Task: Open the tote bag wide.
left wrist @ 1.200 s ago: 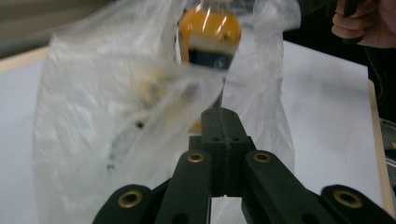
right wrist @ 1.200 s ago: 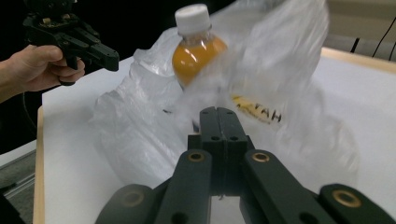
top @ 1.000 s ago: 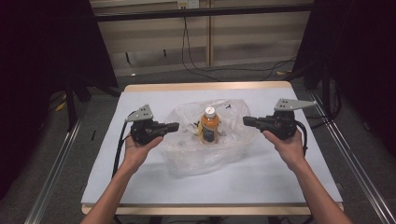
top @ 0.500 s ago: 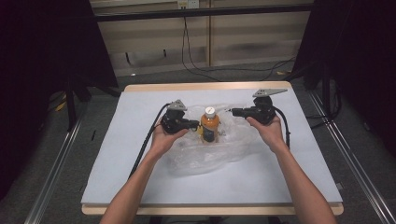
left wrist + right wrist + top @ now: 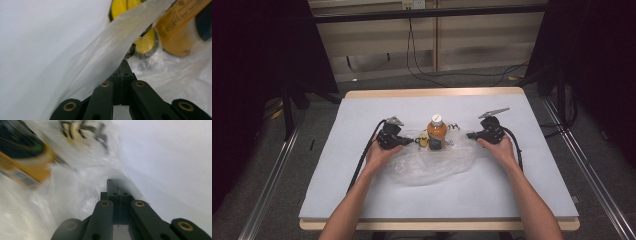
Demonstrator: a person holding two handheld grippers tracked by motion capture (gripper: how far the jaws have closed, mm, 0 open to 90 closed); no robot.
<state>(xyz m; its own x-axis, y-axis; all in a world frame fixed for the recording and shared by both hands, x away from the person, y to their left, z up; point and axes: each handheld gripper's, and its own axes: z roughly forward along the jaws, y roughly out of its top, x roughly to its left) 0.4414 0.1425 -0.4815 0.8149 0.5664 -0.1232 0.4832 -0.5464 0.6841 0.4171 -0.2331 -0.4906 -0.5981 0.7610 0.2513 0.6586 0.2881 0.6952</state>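
White table: clear plastic bag at centre, orange bottle upright at its 12 o'clock edge. Left gripper at bag's 9 o'clock, jaws pressed together, pinching the film. Right gripper at 3 o'clock, jaws together on the bag edge.

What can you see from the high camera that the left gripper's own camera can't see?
The high view takes in the whole table, the person's forearms, the right gripper at the bag's far side, and the bottle's white cap.

The left gripper view looks close along the left gripper, its jaws shut on a fold of the plastic bag, with a yellow and black thing just beyond.

Both show the clear plastic bag, the orange bottle and the left gripper.
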